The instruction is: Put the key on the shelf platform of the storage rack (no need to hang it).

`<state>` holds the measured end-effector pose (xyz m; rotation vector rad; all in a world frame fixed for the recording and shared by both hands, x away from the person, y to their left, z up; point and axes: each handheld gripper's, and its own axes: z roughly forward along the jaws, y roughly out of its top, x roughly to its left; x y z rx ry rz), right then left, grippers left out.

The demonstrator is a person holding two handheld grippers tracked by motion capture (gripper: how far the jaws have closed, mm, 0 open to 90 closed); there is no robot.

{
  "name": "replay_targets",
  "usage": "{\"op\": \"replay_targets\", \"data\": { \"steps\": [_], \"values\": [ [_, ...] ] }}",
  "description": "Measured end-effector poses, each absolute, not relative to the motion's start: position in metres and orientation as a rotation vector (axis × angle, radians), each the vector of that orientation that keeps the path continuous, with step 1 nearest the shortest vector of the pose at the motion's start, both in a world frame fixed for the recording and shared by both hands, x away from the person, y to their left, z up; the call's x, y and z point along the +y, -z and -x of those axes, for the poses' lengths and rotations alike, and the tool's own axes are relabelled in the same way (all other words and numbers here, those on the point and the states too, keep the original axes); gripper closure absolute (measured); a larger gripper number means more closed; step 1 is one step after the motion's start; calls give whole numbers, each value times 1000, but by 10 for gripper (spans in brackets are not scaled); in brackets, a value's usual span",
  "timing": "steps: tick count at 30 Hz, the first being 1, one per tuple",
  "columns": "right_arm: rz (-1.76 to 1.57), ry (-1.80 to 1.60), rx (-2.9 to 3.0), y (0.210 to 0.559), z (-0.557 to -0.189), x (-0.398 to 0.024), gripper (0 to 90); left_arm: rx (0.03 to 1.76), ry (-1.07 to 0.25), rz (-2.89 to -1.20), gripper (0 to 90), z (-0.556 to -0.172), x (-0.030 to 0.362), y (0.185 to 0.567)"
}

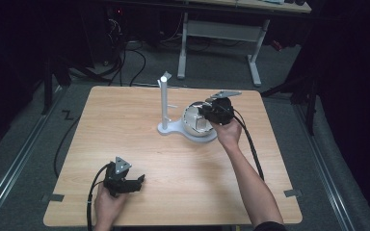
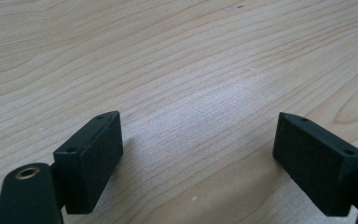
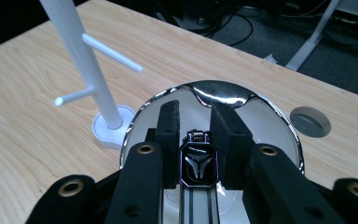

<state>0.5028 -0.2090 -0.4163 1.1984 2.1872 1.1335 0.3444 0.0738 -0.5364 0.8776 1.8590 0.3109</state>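
A black wristwatch (image 3: 199, 164) with a dark face and a purple-tinted rim sits between the jaws of my right gripper (image 3: 194, 109), which is shut on it. The watch hangs over the inside of a shiny metal bowl (image 3: 279, 116). In the high view the right gripper (image 1: 203, 114) points into the bowl (image 1: 192, 126), which rests on the base of a white stand (image 1: 164, 103). My left gripper (image 1: 139, 182) lies near the table's front left, and its jaws (image 2: 198, 154) stand wide open over bare wood.
The white stand (image 3: 79, 51) has a tall pole with thin side pegs, just left of the bowl. A round cable hole (image 3: 310, 121) is set in the wooden table (image 1: 125, 125) beyond the bowl. Desk legs and cables lie on the floor behind.
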Motion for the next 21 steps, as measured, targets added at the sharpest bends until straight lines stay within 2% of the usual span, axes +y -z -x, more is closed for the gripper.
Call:
{"op": "replay_targets", "data": {
  "steps": [21],
  "values": [
    [-1281, -1050, 2227, 441, -524, -204, 742, 1859, -316, -879, 161, -345, 74, 537]
  ]
}}
